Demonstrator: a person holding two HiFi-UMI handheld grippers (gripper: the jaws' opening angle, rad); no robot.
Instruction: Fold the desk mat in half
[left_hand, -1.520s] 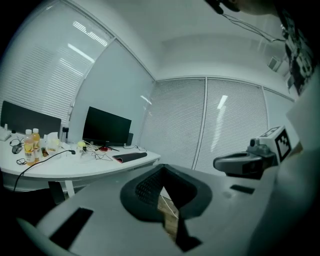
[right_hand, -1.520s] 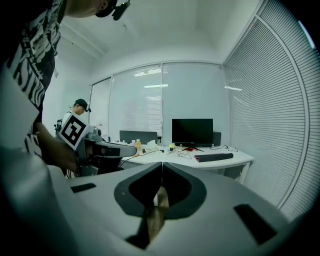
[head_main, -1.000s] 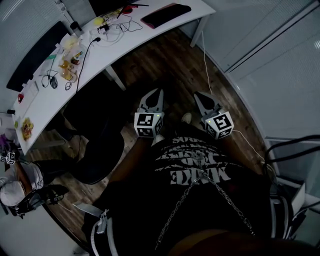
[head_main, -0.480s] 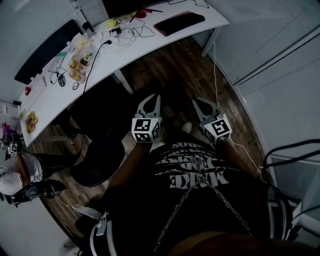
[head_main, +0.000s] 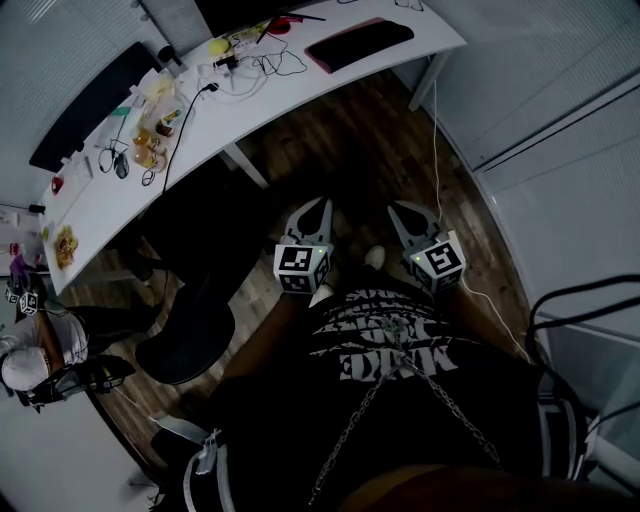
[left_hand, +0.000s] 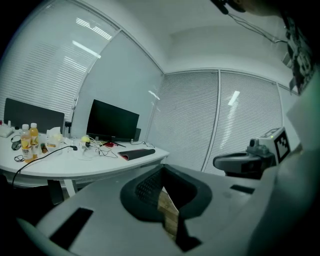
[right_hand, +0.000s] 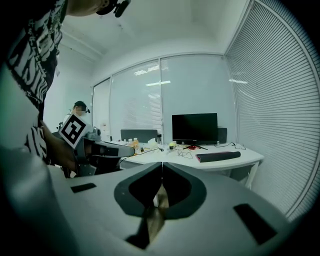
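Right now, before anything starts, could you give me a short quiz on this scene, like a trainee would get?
1. True or false: the left claw grips the dark red-edged rectangular desk mat.
2. Where does that mat lie? A: wooden floor. B: curved white desk. C: black chair.
3. Fill in: the left claw and the right claw both have jaws that are ____.
Key: 1 false; 2 B; 3 shut.

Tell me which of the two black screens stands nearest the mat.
The taller screen on a stand, right behind the mat; the wide one sits far off by the bottles.
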